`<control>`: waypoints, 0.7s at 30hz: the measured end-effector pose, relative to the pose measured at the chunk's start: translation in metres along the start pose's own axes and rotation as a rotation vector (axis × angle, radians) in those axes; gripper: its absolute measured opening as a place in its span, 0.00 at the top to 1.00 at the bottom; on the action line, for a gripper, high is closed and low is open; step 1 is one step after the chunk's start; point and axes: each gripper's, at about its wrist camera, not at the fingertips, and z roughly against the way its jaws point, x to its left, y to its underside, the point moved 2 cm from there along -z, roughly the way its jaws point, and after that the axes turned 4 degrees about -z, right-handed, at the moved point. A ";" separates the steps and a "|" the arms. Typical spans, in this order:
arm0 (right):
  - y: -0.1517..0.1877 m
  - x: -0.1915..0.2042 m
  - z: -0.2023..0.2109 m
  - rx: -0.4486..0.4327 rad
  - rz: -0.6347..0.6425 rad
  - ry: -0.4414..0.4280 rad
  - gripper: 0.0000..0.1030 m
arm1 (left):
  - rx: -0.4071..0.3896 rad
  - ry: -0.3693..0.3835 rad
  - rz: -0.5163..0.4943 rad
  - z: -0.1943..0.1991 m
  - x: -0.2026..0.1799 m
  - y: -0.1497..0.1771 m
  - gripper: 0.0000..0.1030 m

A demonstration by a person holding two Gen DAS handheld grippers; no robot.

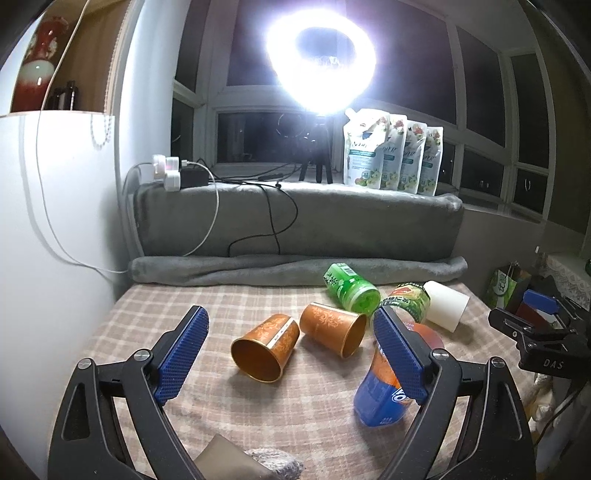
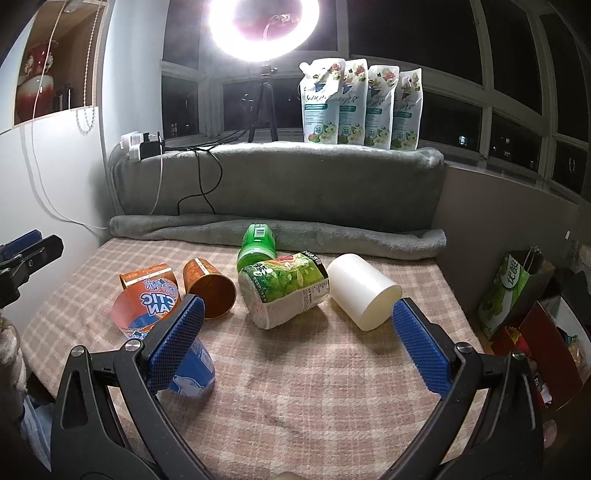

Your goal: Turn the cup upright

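Note:
Several cups lie on their sides on the plaid cloth (image 1: 229, 417). Two copper cups (image 1: 265, 347) (image 1: 334, 329) lie in the middle, mouths toward me. A blue and orange cup (image 1: 384, 387) lies by my left gripper's right finger. A green cup (image 1: 351, 286), a green noodle cup (image 1: 408, 301) and a white cup (image 1: 445, 304) lie further back. My left gripper (image 1: 291, 362) is open above the copper cups. My right gripper (image 2: 299, 343) is open and empty, low over the cloth before the noodle cup (image 2: 284, 291) and white cup (image 2: 362, 291).
A rolled grey blanket (image 2: 280, 229) borders the far edge of the cloth, with a grey-covered ledge behind holding several refill pouches (image 2: 362, 103), a ring light on a tripod (image 2: 264, 26) and a power strip with cables (image 1: 171, 171). Bags and boxes (image 2: 517, 295) stand at right.

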 end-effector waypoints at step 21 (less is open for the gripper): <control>0.016 0.029 -0.013 0.075 0.093 -0.084 0.00 | 0.036 -0.017 0.017 -0.009 0.013 0.004 0.12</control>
